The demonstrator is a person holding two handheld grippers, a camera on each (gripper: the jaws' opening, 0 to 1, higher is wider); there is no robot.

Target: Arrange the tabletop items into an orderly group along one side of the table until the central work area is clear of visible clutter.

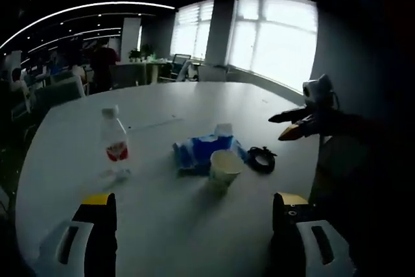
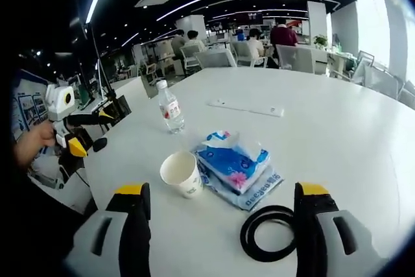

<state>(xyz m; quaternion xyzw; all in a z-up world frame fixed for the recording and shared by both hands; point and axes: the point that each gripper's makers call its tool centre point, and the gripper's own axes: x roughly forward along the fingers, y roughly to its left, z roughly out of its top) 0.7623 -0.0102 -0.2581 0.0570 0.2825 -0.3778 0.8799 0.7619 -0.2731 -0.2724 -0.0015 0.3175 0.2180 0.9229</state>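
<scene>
On the white round table (image 1: 194, 98) a clear water bottle with a red label (image 1: 115, 142) stands upright at the left. A blue tissue pack (image 1: 200, 150), a white paper cup (image 1: 225, 168) and a black cable ring (image 1: 261, 159) sit close together mid-table. My left gripper (image 1: 192, 209) is open above the near table surface, holding nothing. My right gripper (image 1: 290, 125) hovers off the table's right edge. In the right gripper view my right gripper (image 2: 224, 192) is open; the cup (image 2: 181, 173), tissue pack (image 2: 235, 163) and ring (image 2: 268, 233) lie between its jaws, with the bottle (image 2: 170, 108) beyond.
A thin white strip (image 2: 246, 107) lies farther out on the table (image 2: 343, 134). A hand (image 2: 29, 142) holds the left gripper (image 2: 87, 131) off the table's left edge. Office chairs (image 2: 217, 58), desks and seated people stand beyond the far edge; bright windows (image 1: 272, 37) are behind.
</scene>
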